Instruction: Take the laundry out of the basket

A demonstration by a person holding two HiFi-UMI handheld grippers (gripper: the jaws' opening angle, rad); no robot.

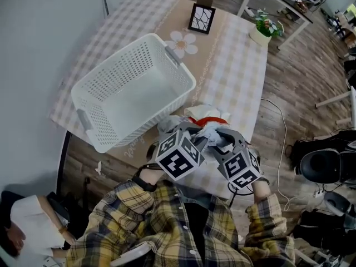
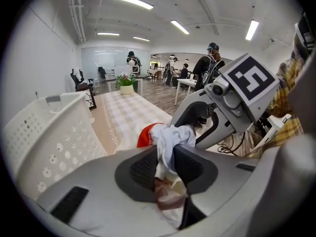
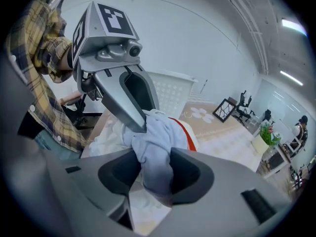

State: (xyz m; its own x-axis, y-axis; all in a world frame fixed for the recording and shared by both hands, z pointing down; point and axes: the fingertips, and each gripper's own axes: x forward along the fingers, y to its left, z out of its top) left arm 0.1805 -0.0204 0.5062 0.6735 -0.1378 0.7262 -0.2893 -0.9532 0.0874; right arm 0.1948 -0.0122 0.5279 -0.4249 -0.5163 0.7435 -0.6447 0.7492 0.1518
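Got the laundry (image 1: 203,115) out of the basket (image 1: 183,74) by the look of it. Sitting as a white, grey and red heap at the near edge of the table (image 1: 239,77), lower middle of the head view, just beside the basket's lower right corner. Can't spot anything left inside the basket, up in the left of the frame. Looks bare right down to the bottom.

Pinching a white fold with the left gripper (image 2: 167,168), jaws only a little apart and pads pressed against the cloth from both sides. Same deal with the right gripper (image 3: 154,174): clamped on a grey-white bunch of the same heap, tips nearly meeting the left one's over the pile.

Reads as the put-down step, so pretty much the tail end of the job. Next up, probably: let go with both, spread the jaws wide enough to free the fabric, then lift clear without dragging the heap off the near edge. Worth watching for cloth snagging on the ribbed pads.

Further out, just a framed picture (image 1: 201,18) and a potted plant (image 1: 266,29) at the top of the frame, well apart from all this.
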